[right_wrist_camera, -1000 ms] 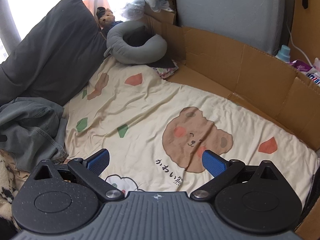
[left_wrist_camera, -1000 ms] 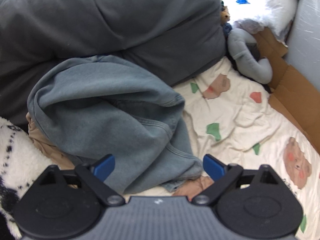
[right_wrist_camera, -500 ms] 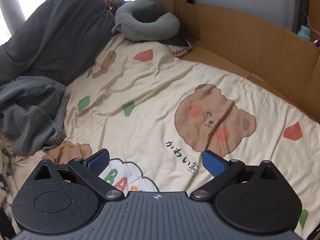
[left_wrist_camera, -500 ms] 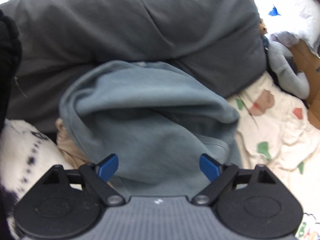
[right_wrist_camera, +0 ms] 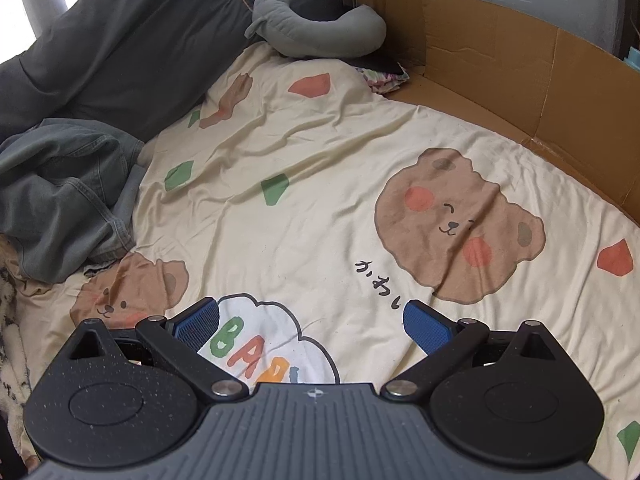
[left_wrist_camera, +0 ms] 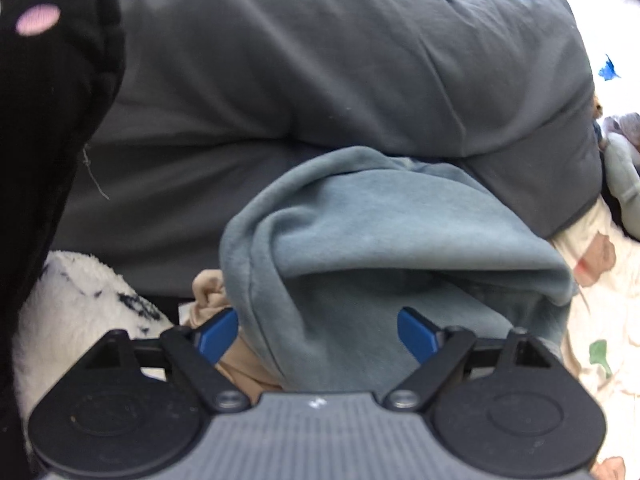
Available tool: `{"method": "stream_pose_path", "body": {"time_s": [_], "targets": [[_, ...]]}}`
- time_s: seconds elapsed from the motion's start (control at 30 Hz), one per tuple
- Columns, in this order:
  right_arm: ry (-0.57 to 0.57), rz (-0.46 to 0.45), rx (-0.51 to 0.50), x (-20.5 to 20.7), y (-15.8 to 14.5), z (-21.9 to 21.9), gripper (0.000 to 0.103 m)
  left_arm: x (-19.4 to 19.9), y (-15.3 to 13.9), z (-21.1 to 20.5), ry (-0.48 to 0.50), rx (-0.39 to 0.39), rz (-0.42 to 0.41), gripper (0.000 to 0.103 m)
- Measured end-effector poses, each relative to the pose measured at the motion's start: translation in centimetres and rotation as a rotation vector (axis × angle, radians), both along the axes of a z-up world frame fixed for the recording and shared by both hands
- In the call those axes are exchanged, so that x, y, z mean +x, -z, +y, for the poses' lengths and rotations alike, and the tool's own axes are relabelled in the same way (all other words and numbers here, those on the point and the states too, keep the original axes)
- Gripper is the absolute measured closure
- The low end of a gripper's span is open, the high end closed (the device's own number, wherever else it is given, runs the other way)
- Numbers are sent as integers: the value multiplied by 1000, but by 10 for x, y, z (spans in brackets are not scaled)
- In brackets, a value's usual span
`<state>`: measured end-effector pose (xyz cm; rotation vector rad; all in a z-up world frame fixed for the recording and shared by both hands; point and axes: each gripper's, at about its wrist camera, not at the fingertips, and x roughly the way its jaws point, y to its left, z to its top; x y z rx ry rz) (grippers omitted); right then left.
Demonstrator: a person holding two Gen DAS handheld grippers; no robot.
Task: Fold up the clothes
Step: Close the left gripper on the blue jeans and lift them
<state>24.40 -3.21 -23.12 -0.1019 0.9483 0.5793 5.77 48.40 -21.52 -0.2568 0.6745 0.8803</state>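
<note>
In the left wrist view, a black plush item (left_wrist_camera: pixel 48 128) with pink spots is seen at the far left edge, and a white fluffy fabric with black marks (left_wrist_camera: pixel 80 304) lies below it. A dark grey pillow (left_wrist_camera: pixel 320 80) fills the background. The left gripper (left_wrist_camera: pixel 318 332) is held with its blue fingers spread wide apart, and a bunched blue-grey garment (left_wrist_camera: pixel 380 256) is found between and beyond them, nothing being clamped. A beige cloth (left_wrist_camera: pixel 236 368) is tucked under the garment's left edge, beside the left finger. At the far right, a strip of cream printed sheet (left_wrist_camera: pixel 600 320) is visible. In the right wrist view, the same blue-grey garment (right_wrist_camera: pixel 68 192) is seen piled at the left, against the dark grey pillow (right_wrist_camera: pixel 120 52) and on the cream printed sheet (right_wrist_camera: pixel 320 184). The right gripper (right_wrist_camera: pixel 312 324) is held open above the sheet, over a printed cloud with coloured letters, well apart from the garment. A grey neck pillow (right_wrist_camera: pixel 316 28) lies at the top, and a cardboard wall (right_wrist_camera: pixel 520 80) borders the sheet on the right.
</note>
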Motion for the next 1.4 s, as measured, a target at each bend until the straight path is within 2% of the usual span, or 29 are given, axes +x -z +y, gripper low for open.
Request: {"method": "stream_pose_path", "body": {"time_s": [0.1,0.2,0.27,0.33,0.5,0.67,0.73,0.87,1.0,1.3,1.4], "targets": [[-27,-1,-15,-5,4,2,2,1,10,15,-34,-19,-8,23],[-47,-11,-24,-9,5,-1,2,1,16,25,-48,-37,-30,41],[-33,-17,-28,-11,6,-4,2,1,14,22,-51,-10,-24,70],[-26,-7,-27,-13,8,-6,2,0,11,16,-49,16,-29,86],[-9,-14,-7,-16,10,-13,2,-3,-7,-13,27,70,-96,92],[-17,-10,-16,-19,15,-15,2,-2,-18,-36,73,48,-175,95],[5,7,14,-18,15,-17,2,3,-19,-47,113,24,-197,96],[17,5,41,-20,15,-17,2,22,-19,-75,254,-13,-191,97],[43,25,68,-19,18,-18,2,43,-15,-105,328,-61,-225,97],[54,34,81,-21,18,-22,2,67,23,-185,442,-201,-277,97],[64,17,75,-24,17,-22,2,76,39,-213,505,-266,-262,97]]}}
